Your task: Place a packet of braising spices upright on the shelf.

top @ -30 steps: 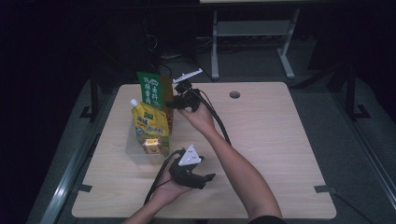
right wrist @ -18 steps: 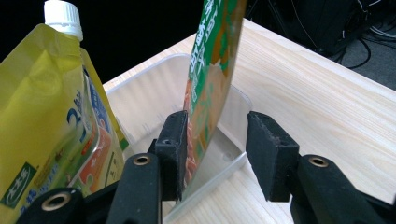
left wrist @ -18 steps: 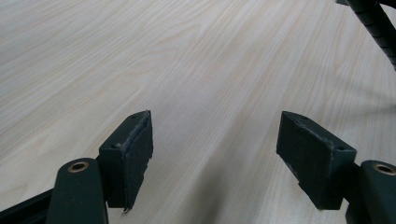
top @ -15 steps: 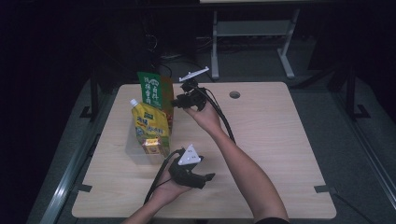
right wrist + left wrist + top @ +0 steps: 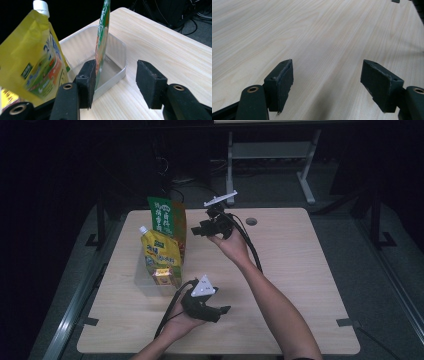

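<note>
**Right gripper parted beside the green pouch in the tray**

We log the right gripper [image 5: 200, 230] raised above the far middle of the table [image 5: 300, 270], its grey plate uppermost and its cable trailing back along the forearm. In the right gripper view its jaws stand wide apart and hold nothing. One jaw sits just beside the lower edge of the green pouch [image 5: 102, 37]; we cannot tell whether they touch. The other jaw is well clear over bare wood.

We see the green pouch standing upright, edge-on to that camera, inside the clear plastic tray [image 5: 117, 72]. In the high view the pouch [image 5: 166, 220] lies at about 9 o'clock from the right gripper, at the far end of the tray. The yellow spouted pouch [image 5: 161, 251] leans in the same tray just nearer us, white cap at the top. A small yellow carton [image 5: 166, 277] stands at the tray's near end, at 6 o'clock from the yellow pouch.

The left gripper [image 5: 222, 311] rests low on the table near our edge, at about 6 o'clock from the right gripper and well apart from it. In the left gripper view we note its jaws wide open over plain wood grain, with nothing between them.
</note>
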Demonstrator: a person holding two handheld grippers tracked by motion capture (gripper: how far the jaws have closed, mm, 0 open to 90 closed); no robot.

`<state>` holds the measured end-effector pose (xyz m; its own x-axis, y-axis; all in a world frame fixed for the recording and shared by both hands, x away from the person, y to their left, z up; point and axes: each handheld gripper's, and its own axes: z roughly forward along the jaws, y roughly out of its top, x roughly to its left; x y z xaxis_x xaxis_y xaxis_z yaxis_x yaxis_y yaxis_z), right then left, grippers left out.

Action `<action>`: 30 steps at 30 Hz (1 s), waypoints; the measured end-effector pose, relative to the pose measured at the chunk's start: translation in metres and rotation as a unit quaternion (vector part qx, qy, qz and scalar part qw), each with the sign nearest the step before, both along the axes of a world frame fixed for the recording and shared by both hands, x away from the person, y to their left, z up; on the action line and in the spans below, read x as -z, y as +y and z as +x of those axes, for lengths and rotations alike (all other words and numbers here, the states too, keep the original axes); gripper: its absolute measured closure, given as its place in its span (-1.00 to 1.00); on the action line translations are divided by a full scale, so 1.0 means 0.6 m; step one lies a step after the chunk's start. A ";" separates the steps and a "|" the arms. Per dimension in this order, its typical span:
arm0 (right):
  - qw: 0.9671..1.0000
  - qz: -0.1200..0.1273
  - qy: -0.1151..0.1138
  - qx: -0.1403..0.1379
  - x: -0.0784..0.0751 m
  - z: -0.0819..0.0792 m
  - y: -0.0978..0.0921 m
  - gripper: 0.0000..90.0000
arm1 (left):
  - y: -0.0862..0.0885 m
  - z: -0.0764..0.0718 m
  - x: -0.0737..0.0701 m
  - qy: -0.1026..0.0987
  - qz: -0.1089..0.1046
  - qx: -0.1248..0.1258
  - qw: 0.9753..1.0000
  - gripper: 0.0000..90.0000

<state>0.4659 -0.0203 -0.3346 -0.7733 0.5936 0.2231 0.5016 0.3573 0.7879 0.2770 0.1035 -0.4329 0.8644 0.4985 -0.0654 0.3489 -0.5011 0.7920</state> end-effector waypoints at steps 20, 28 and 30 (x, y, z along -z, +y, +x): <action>1.000 0.009 0.013 0.010 -0.004 -0.041 -0.097 -0.04 | 0.005 0.003 0.002 0.001 0.004 0.000 1.000 -0.43; 0.999 0.012 0.021 0.032 0.009 -0.076 -0.159 -0.07 | 0.007 0.002 0.002 0.001 0.005 -0.002 1.000 -0.44; 0.999 0.014 0.026 0.038 0.012 -0.083 -0.171 -0.08 | 0.007 0.002 0.003 0.001 0.005 -0.003 1.000 -0.44</action>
